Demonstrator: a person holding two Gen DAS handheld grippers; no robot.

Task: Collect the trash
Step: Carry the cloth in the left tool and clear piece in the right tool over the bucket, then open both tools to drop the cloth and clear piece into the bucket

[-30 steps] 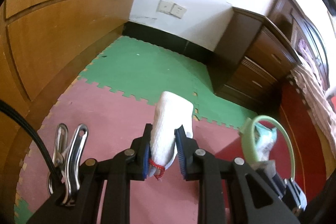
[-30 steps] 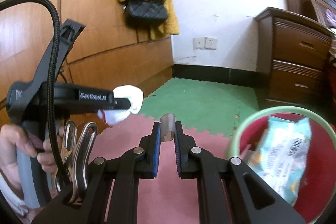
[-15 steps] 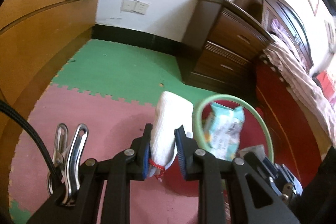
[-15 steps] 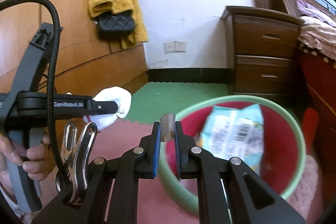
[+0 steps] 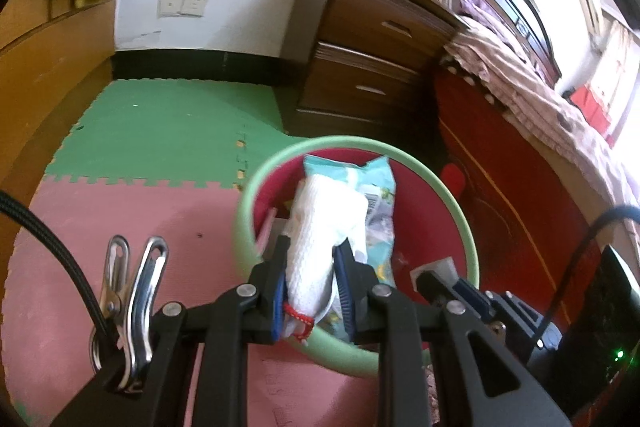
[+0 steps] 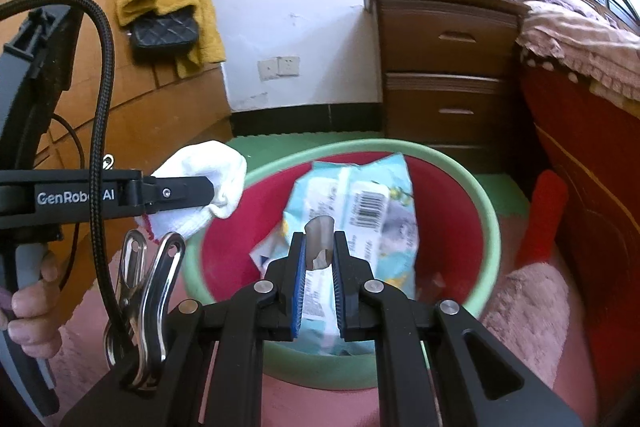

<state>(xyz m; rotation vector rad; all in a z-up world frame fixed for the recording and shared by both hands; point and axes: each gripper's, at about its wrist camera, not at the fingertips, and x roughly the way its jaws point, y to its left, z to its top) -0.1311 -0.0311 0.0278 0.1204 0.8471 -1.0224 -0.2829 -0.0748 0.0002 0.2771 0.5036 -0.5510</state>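
Sock (image 5: 324, 239), white with red trim, clamped in my left hand-held gripper (image 5: 310, 259), now over rim of green basin (image 5: 460, 215); second ago it hung over pink floor mat (image 5: 120, 211), basin off to right. My right hand-held gripper (image 6: 319, 253) pinches small grey scrap (image 6: 319, 239), now above basin's red inside, over blue wipes packet (image 6: 360, 203) lying there.
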